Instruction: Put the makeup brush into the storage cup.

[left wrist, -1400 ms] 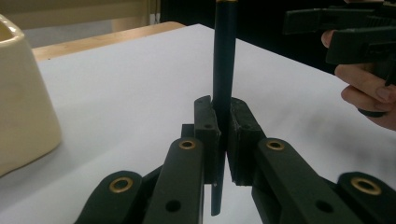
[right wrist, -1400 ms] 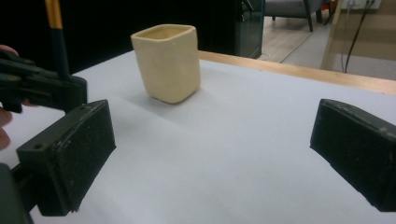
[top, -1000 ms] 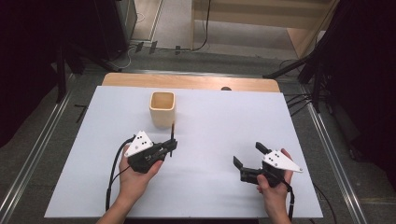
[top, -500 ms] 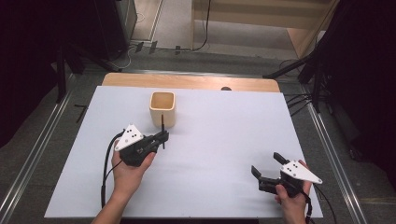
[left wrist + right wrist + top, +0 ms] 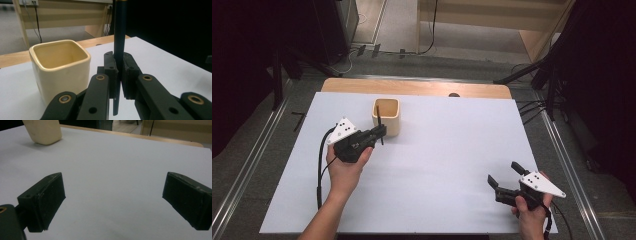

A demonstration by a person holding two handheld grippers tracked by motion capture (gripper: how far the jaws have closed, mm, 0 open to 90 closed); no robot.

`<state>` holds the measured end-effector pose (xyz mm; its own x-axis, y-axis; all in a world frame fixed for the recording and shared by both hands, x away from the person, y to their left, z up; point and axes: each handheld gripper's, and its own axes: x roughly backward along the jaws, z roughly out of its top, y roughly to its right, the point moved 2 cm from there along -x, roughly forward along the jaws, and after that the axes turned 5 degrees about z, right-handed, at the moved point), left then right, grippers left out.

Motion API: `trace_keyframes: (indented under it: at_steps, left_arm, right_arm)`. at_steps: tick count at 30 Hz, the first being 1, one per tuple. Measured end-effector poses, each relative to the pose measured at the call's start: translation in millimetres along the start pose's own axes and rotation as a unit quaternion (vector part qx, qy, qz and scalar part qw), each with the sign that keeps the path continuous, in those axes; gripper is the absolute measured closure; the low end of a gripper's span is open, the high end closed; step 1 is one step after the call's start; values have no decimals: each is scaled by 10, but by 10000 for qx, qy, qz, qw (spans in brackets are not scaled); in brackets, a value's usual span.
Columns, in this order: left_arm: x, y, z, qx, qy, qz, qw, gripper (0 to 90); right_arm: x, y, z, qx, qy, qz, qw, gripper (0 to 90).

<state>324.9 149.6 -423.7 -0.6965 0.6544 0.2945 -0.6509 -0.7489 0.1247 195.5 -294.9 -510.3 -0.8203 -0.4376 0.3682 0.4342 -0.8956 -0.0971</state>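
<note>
Two claws are seen over the white counter [image 5: 437, 165]. A dark pen [image 5: 119, 37] is gripped upright in the left claw [image 5: 381, 133], just beside the cream cup [image 5: 387, 116]. The right claw [image 5: 503, 174] is held released, well apart.

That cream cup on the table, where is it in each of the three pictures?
High view: the cream cup stands left of centre, toward the table's far edge, just beyond the left gripper.
Left gripper view: cup at left, beside the jaws clamped on a dark pen.
Right gripper view: only its base, top left corner.
Shared landmark: the white table with its wooden far edge.
</note>
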Motion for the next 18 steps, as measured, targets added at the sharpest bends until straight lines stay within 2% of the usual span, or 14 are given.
trace_keyframes:
  at_steps: [7, 13, 18]
  left_arm:
    - [-77, -18, 121, 26, 93, 7, 10000, 850]
    - [-179, -90, 205, 116, 153, 44, 9998, 850]
    - [-268, -149, 262, 103, 179, 74, 9998, 850]
  right_arm:
    - [-9, -10, -5, -9, -6, 62, 10000, 45]
    - [-16, -9, -16, -7, -21, 91, 10000, 45]
    - [-16, -4, -19, -9, -25, 92, 10000, 45]
